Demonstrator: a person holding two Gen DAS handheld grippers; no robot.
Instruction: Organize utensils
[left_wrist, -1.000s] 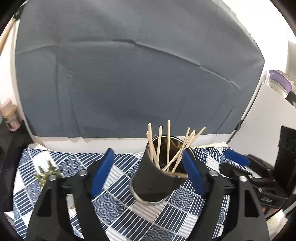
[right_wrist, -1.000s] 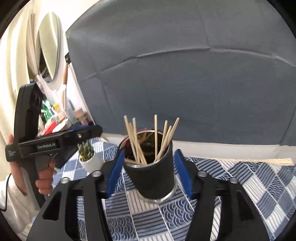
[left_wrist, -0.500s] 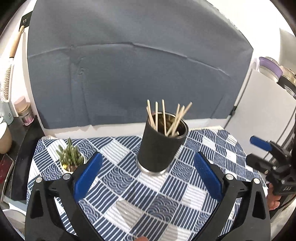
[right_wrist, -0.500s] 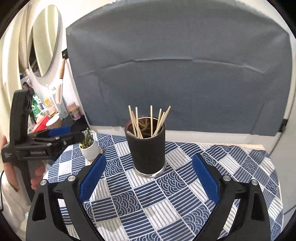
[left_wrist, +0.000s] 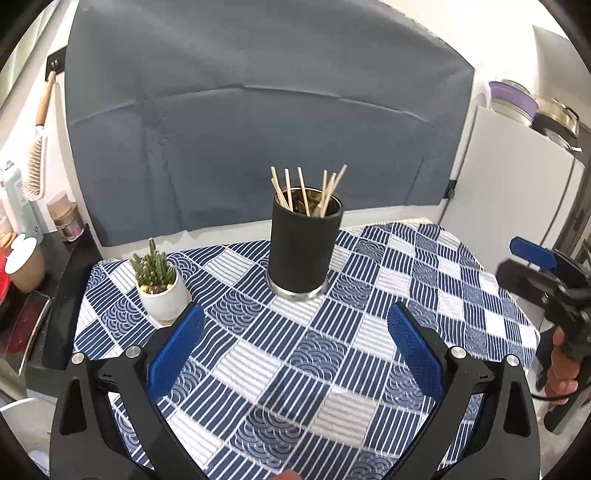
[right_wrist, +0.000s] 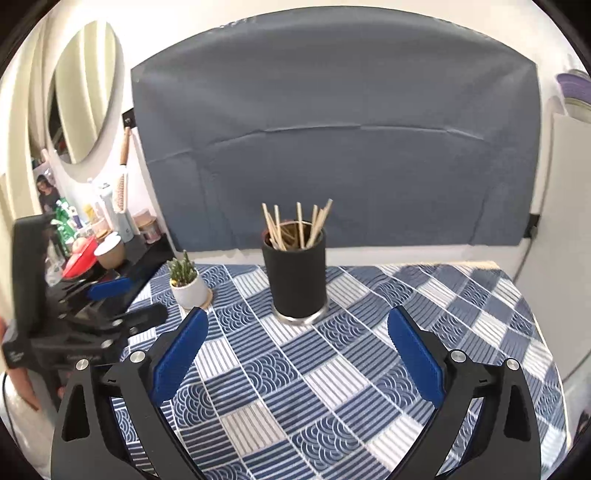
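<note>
A black cylindrical holder (left_wrist: 302, 254) with a metal base stands upright on the blue patterned tablecloth (left_wrist: 332, 354), holding several wooden chopsticks (left_wrist: 306, 188). It also shows in the right wrist view (right_wrist: 297, 275) with the chopsticks (right_wrist: 295, 223). My left gripper (left_wrist: 295, 339) is open and empty, well back from the holder. My right gripper (right_wrist: 297, 341) is open and empty, also back from it. The right gripper shows at the right edge of the left wrist view (left_wrist: 546, 273); the left gripper shows at the left of the right wrist view (right_wrist: 92, 314).
A small potted succulent (left_wrist: 159, 280) in a white pot stands left of the holder (right_wrist: 186, 280). A grey backdrop (left_wrist: 258, 129) hangs behind the table. A dark shelf with bottles and jars (right_wrist: 96, 240) is at the left; a white cabinet (left_wrist: 517, 192) at the right.
Both grippers have opened wide and pulled back and up from the holder, which they flanked closely a second ago. The holder stays standing on the cloth.
</note>
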